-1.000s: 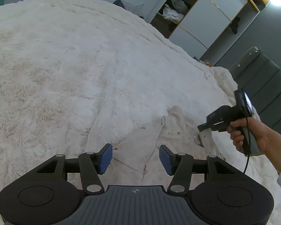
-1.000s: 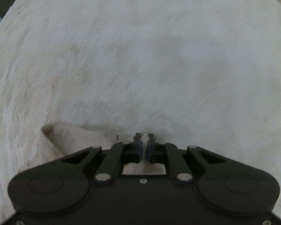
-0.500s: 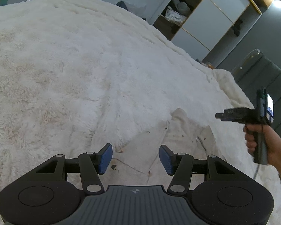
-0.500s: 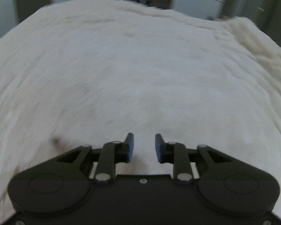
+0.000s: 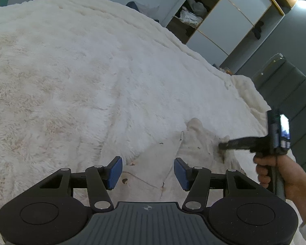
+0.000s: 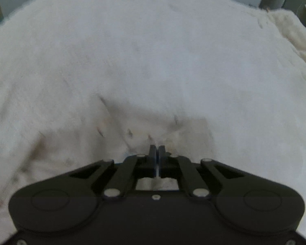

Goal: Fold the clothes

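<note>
Right gripper (image 6: 157,150): its two fingers were pressed together with only a thin slit between them, pinching a fold of the cream garment (image 6: 75,143); pale cloth showed in the slit and behind the fingers. In the left wrist view the same gripper (image 5: 221,146) met the garment's (image 5: 157,163) raised right edge, with the person's right hand (image 5: 275,173) wrapped around its handle.

Left gripper (image 5: 146,171): its jaws were spread wide, the blue pads (image 5: 114,172) apart and empty, hovering over the near part of the garment.

The garment lay crumpled on the white fluffy blanket (image 5: 81,77), its drawstring (image 5: 180,137) trailing across the cloth and small dark marks scattered over it. Beyond the blanket's far edge stood an open wardrobe (image 5: 220,10) with clothes on its shelves. The right wrist view was motion-blurred.
</note>
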`<state>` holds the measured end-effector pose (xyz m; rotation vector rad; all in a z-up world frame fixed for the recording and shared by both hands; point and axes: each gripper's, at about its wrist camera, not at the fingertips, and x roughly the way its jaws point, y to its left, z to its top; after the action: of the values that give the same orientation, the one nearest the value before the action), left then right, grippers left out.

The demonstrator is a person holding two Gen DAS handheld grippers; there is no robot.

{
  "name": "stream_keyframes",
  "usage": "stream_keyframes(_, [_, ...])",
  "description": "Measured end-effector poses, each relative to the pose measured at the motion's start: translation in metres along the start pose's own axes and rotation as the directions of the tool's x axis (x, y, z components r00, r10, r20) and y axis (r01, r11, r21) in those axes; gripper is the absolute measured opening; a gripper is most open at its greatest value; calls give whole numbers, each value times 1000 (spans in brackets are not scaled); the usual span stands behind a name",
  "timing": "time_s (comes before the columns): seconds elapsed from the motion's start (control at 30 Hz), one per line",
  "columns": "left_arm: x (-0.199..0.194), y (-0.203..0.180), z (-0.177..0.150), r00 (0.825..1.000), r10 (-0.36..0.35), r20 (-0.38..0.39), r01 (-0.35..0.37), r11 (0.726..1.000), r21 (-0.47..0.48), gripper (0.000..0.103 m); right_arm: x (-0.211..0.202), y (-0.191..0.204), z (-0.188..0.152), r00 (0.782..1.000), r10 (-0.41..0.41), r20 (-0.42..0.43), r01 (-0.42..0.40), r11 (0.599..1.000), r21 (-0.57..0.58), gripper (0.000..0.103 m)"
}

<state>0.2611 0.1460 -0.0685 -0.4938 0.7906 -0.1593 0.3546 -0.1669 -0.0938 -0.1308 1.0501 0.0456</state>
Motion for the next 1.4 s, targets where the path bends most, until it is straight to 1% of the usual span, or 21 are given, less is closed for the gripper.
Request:
stream_keyframes(0.07, [3,-1,0,1000,4,-9,-4,1000,14,51,-15,-4,-8,999,21,27,-21,1000,21,4])
stream_keyframes(0.13, [5,-2,0,1000,6,-15,-5,1000,28,51,-30,-7,-17,998,41,54,-43,998,41,18])
stream_keyframes(0.2, [7,-3,0,1000,7,-16,-6,999,41,52,-45,-11,-25,995,60,81,-65,996,61,17])
stream_keyframes(0.3, [10,-2,0,1000,23,-20,-22,998,61,53,-67,-16,-38,989,88,122,-100,991,89,21])
stream_keyframes(0.37, [12,2,0,999,40,-25,-38,997,63,53,-82,-20,-46,983,106,150,-123,987,107,33])
stream_keyframes(0.4, [12,2,-1,999,43,-25,-41,997,65,53,-90,-22,-52,980,115,163,-135,984,115,36])
stream_keyframes(0.5, [9,1,-4,998,68,-18,-66,992,106,54,-127,-34,-114,974,148,169,-171,976,132,44])
stream_keyframes(0.6, [-3,-4,-17,996,87,-10,-84,976,202,54,-163,-46,-176,968,180,176,-206,967,148,51])
stream_keyframes(0.67, [-12,-6,-23,994,106,0,-103,967,235,55,-183,-54,-213,968,184,170,-211,965,158,54])
stream_keyframes(0.77, [-46,-4,-44,985,168,24,-168,947,274,57,-190,-61,-255,972,179,151,-202,967,153,56])
stream_keyframes(0.8, [-54,-4,-48,985,173,24,-173,945,278,58,-191,-67,-271,974,173,144,-195,969,154,58])
stream_keyframes(0.83, [-63,-3,-53,984,179,23,-178,942,283,58,-190,-71,-278,976,168,142,-190,969,156,63])
stream_keyframes(0.87, [-75,-3,-61,981,193,17,-189,934,302,58,-188,-76,-289,976,164,142,-186,970,157,68])
stream_keyframes(0.97, [-111,-3,-84,969,246,5,-230,900,371,59,-187,-85,-309,975,158,153,-180,973,144,68])
stream_keyframes(1.03, [-135,1,-100,956,295,-5,-267,873,408,60,-184,-86,-316,974,146,172,-169,977,127,71])
stream_keyframes(1.13, [-159,16,-123,936,347,-56,-297,865,404,60,-179,-87,-333,970,119,214,-144,984,106,72])
stream_keyframes(1.2, [-171,20,-141,926,367,-84,-303,858,414,60,-177,-92,-342,967,122,224,-156,978,141,70])
stream_keyframes(1.27, [-187,10,-168,921,380,-85,-296,824,483,60,-183,-96,-345,951,115,287,-169,971,168,73])
stream_keyframes(1.3, [-190,6,-175,923,376,-87,-284,815,506,60,-185,-99,-346,946,114,305,-176,967,184,74])
stream_keyframes(1.37, [-200,-15,-207,926,365,-100,-239,768,594,60,-186,-104,-347,942,118,314,-191,958,213,74])
stream_keyframes(1.4, [-200,-19,-213,923,374,-96,-241,754,611,60,-186,-107,-347,940,120,319,-199,954,226,74])
